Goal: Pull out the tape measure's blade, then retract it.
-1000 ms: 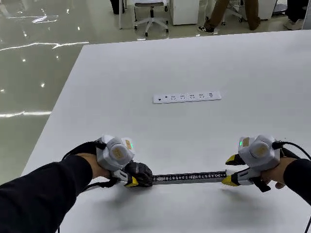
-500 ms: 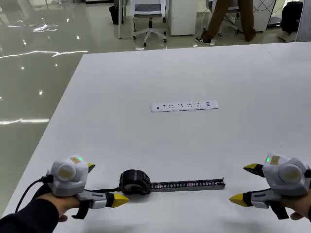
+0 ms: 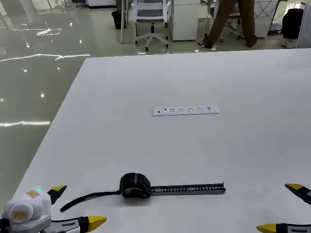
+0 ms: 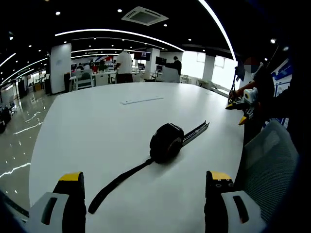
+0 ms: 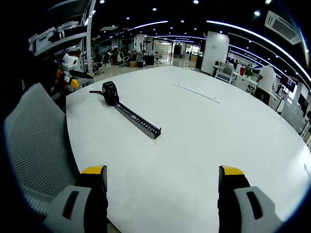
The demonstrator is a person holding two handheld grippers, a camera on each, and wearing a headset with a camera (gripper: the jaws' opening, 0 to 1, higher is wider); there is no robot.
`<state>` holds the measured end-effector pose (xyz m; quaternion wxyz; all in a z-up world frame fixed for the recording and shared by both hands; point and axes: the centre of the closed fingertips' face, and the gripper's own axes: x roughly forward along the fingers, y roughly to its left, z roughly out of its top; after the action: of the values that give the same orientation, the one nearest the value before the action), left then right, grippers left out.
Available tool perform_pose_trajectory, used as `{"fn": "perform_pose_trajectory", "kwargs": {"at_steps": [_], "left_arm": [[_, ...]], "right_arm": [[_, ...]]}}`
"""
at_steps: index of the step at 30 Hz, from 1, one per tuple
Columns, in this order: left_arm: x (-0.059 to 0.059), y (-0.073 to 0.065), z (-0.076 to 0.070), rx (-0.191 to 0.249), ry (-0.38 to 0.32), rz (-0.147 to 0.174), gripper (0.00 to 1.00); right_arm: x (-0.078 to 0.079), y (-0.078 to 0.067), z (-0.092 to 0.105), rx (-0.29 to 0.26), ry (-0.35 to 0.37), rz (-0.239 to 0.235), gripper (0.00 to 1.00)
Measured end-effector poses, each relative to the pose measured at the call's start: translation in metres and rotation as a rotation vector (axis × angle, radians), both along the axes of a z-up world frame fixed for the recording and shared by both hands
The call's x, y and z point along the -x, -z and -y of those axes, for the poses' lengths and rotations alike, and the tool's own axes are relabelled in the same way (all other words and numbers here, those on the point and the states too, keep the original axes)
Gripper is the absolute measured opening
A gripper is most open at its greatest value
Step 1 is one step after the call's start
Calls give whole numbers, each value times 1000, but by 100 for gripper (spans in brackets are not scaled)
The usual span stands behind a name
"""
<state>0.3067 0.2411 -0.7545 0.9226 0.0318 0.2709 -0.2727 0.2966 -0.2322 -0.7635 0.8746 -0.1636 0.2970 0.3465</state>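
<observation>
The tape measure [image 3: 135,185] lies on the white worktop [image 3: 146,82] near its front edge. Its blade [image 3: 188,189] is drawn out flat to the right, and its black strap [image 3: 87,198] trails off to the left. The left tool [image 3: 77,205] hovers near the strap's end, jaws spread wide and empty. The right tool [image 3: 281,207] hangs well apart from the blade's tip, gaping just the same and holding nothing. 1 white power strip [image 3: 185,110] lies farther back.

The tape measure [image 3: 135,185] lies on the white table [image 3: 146,87], its blade [image 3: 187,189] extended.
</observation>
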Motion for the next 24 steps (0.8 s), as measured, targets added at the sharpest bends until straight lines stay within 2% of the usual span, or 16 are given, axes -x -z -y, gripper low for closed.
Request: {"fn": "perform_pose_trajectory", "kwargs": {"at_steps": [2,3,4,5,7,9,10,11,15,24], "left_arm": [[2,0,-1,-3,5,10,100],[5,2,1,2,15,3,100],[8,5,1,1,24,-19,100],[11,10,0,-19,28,-41,100],[10,9,-1,-24,32,-27,100],[11,2,4,1,37,-9,100],[10,-2,6,0,44,8,100],[10,-2,7,-6,48,11,100],[10,-1,3,-7,44,-3,100],[15,3,0,4,35,-4,100]], "right_arm": [[8,1,0,11,-5,-7,95],[12,1,-2,25,-17,0,97],[15,1,-2,30,-21,3,100],[16,0,-2,33,-27,7,100],[19,-2,-3,23,-25,11,100],[17,-2,0,12,-21,4,100],[17,-2,0,14,-16,0,100],[17,-4,0,15,-13,1,100],[16,-8,-1,-13,4,2,100],[22,-15,1,-11,15,13,100]]}}
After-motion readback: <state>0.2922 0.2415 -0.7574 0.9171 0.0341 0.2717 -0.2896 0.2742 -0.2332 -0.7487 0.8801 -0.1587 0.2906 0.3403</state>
